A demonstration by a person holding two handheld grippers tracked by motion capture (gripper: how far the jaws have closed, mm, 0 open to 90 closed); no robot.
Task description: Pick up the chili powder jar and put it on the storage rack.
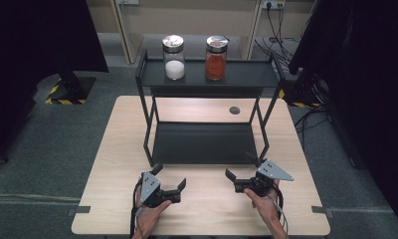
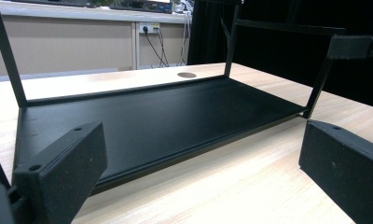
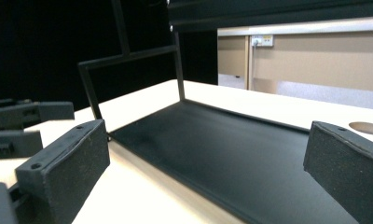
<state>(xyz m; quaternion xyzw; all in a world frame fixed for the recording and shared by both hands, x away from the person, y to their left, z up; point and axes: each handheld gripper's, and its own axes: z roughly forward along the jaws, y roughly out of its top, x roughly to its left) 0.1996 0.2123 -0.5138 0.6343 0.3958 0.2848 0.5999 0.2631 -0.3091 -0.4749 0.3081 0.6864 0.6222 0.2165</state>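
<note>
Both forearms come in from the near edge, each hand wrapped around the handle of its tool. The left gripper [image 1: 169, 177] sits low over the tabletop [image 1: 207, 209], jaws spread wide and empty, angled forward and toward the right. The right gripper [image 1: 241, 167] mirrors it, jaws likewise wide apart with nothing between them, angled forward and toward the left. The two grippers are near each other but apart.

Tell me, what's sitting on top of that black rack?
Two lidded glass jars stand on the rack's top shelf: a white-filled jar and an orange-filled jar. The lower shelf is bare; the lids hide the jars' tops.
</note>
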